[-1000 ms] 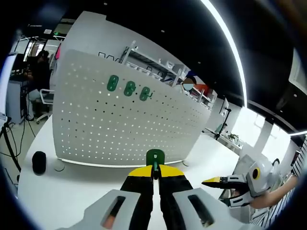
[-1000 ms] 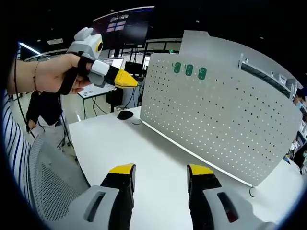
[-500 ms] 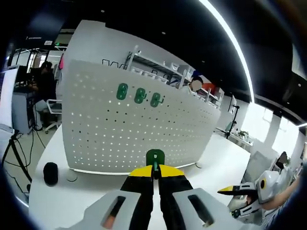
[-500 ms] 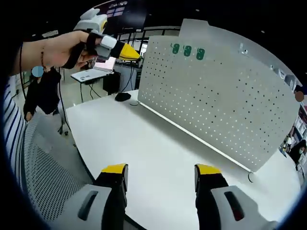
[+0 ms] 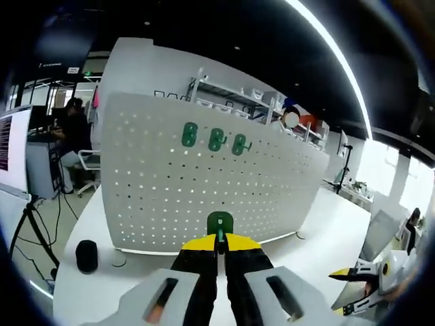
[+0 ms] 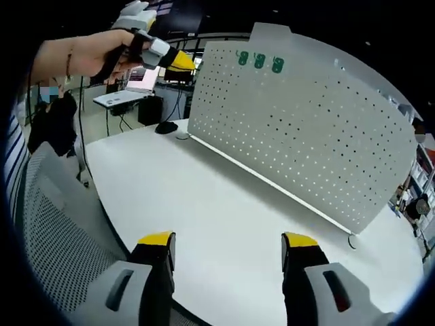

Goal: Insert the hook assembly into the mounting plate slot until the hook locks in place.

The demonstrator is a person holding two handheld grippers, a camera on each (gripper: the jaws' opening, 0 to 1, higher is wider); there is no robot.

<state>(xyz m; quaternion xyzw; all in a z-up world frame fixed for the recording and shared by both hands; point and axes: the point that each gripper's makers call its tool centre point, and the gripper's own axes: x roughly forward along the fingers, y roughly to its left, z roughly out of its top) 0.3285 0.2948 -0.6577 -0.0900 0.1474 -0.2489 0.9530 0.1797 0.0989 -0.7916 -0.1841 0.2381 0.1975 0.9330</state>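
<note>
A white pegboard (image 5: pixel 204 190) standing on the white bench (image 6: pixel 204 224) carries three green hooks (image 5: pixel 213 139) near its top edge, while the left gripper (image 5: pixel 219 239), fingers pressed together, pinches a fourth green hook (image 5: pixel 219 222) short of the board, and the right gripper (image 6: pixel 230 242) has its fingers spread wide apart.

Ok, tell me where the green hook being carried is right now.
In the left gripper view, the green hook is pinched at the tip of the left gripper, held up in front of the white pegboard, below the three mounted green hooks.
</note>
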